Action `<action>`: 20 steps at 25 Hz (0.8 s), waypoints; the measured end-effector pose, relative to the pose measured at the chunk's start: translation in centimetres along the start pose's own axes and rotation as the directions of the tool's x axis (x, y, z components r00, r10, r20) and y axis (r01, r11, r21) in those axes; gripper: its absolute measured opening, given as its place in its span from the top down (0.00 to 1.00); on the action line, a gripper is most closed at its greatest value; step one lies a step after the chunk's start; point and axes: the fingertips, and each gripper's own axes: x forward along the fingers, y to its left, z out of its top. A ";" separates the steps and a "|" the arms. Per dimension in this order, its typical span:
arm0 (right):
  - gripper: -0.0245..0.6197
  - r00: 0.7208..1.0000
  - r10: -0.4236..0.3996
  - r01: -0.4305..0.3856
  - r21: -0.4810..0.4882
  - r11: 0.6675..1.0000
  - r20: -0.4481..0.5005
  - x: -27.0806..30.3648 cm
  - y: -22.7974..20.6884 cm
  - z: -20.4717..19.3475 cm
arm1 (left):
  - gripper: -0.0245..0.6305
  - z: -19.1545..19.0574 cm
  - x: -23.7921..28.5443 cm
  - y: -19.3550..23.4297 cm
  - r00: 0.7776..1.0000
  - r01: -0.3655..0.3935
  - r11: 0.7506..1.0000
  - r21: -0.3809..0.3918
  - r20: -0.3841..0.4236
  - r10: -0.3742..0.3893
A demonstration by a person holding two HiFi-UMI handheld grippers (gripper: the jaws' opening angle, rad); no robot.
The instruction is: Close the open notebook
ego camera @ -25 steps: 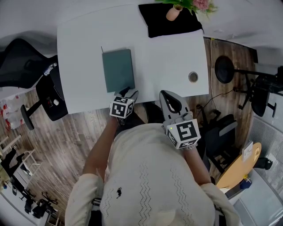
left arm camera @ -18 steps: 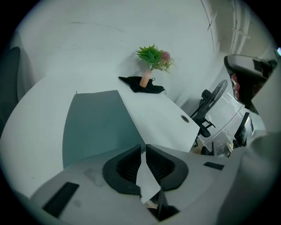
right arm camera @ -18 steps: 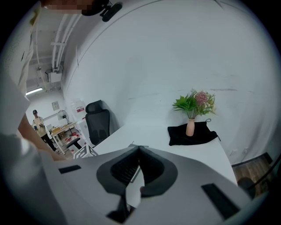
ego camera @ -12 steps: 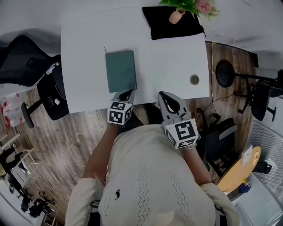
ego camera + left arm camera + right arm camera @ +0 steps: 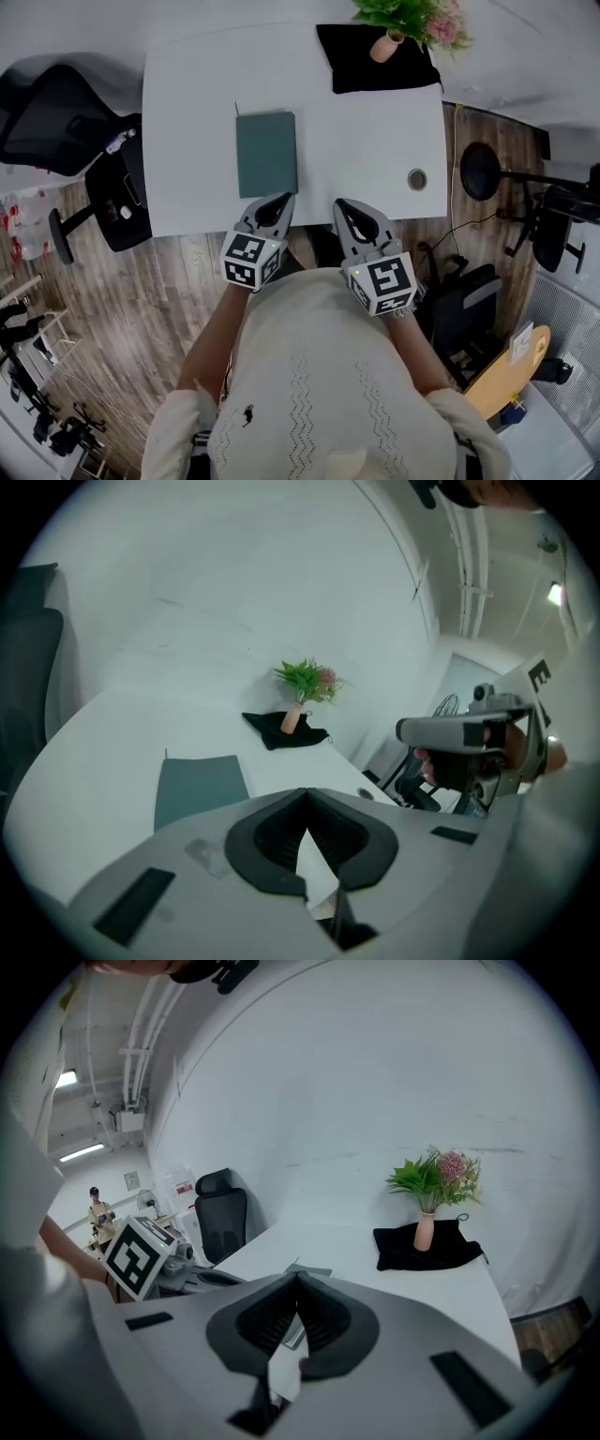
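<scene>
Both grippers sit at the white table's [image 5: 366,141] near edge. The left gripper [image 5: 279,201] has drawn back from the notebook's [image 5: 266,154] near corner, and its fingers [image 5: 272,846] have just been closing, now together on nothing. The right gripper [image 5: 345,204] is likewise closed and empty. The task looks done: the notebook lies shut and flat, dark green cover up, left of the table's middle.

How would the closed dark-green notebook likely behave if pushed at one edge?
The closed dark-green notebook lies flat, so it would probably slide rather than tip. The white table looks smooth, so it may skid easily. Its straight edges hint at a stiffish cover.
</scene>
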 end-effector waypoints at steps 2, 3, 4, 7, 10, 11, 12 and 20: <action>0.96 1.000 0.005 -0.005 -0.002 1.000 -0.002 0.1 0.1 0.0 | 0.95 1.2 -0.8 -0.7 0.999 0.011 1.000 -0.001 0.036 -0.011; 0.96 1.000 0.007 -0.007 -0.002 1.000 -0.002 0.2 0.1 0.0 | 0.95 1.8 -1.2 -1.0 0.998 0.010 1.000 0.007 0.054 -0.011; 0.96 1.000 0.009 -0.009 -0.002 1.000 0.001 0.3 0.2 0.1 | 0.95 2.4 -1.6 -1.3 0.997 0.006 1.000 0.019 0.072 -0.007; 0.96 1.000 0.016 -0.016 -0.005 1.000 0.010 0.4 0.3 0.4 | 0.95 3.9 -2.9 -1.9 0.992 -0.019 0.998 0.058 0.122 0.012; 0.96 0.999 0.025 -0.025 -0.012 1.000 0.019 0.7 0.4 0.8 | 0.95 5.0 -4.0 -2.2 0.986 -0.056 0.992 0.112 0.164 0.037; 0.96 0.999 0.030 -0.029 -0.015 0.999 0.022 0.8 0.5 0.9 | 0.95 5.3 -4.3 -2.2 0.983 -0.067 0.990 0.122 0.176 0.045; 0.96 0.999 0.034 -0.034 -0.018 0.999 0.026 0.8 0.6 1.1 | 0.95 5.7 -4.6 -2.1 0.981 -0.077 0.989 0.123 0.187 0.053; 0.96 0.993 0.075 -0.073 -0.017 0.997 0.089 0.9 1.2 4.0 | 0.95 9.0 -8.1 -0.6 0.944 -0.188 0.975 0.117 0.295 0.147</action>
